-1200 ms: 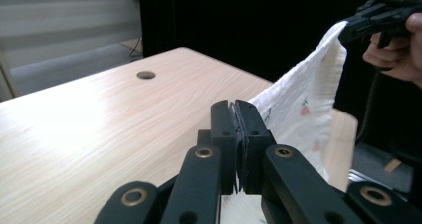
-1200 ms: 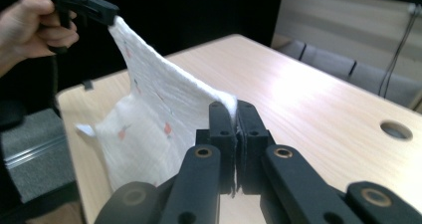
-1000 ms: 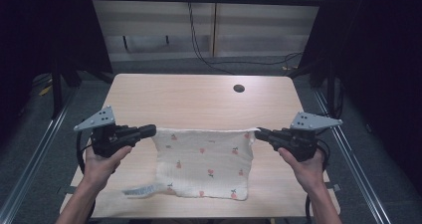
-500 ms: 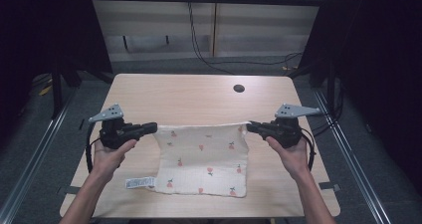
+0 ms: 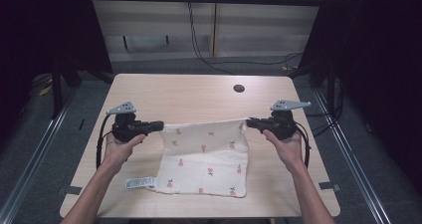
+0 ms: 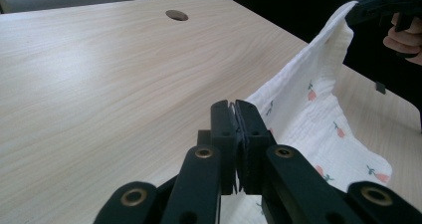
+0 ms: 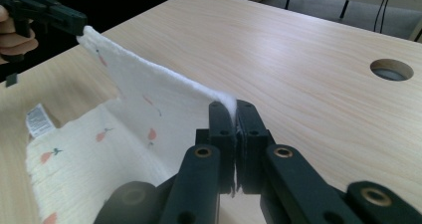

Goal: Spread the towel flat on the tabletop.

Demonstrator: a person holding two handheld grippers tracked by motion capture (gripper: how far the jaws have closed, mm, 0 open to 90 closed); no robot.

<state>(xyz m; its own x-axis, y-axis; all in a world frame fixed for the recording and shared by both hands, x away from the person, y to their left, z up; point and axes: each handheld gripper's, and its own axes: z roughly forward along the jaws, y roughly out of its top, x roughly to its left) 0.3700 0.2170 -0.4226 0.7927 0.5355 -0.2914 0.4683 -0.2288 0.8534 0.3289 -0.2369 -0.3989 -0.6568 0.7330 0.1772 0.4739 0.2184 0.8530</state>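
A white cloth printed with small red fruits is stretched between my two grippers over the wooden table. My left gripper is shut on the cloth's far left corner, and my right gripper is shut on its far right corner. The far edge hangs taut just above the table while the near part lies flat, with a label at the near left corner. In the left gripper view the jaws pinch the cloth. In the right gripper view the jaws clamp the cloth edge.
A round cable hole sits in the table's far right part. Metal frame rails run along both sides of the table. Cables hang behind the far edge. Bare wood stretches beyond the cloth.
Both grippers have come down and toward the person, carrying the cloth's far edge. More of the cloth now lies flat, and the label corner has spread out at the near left.
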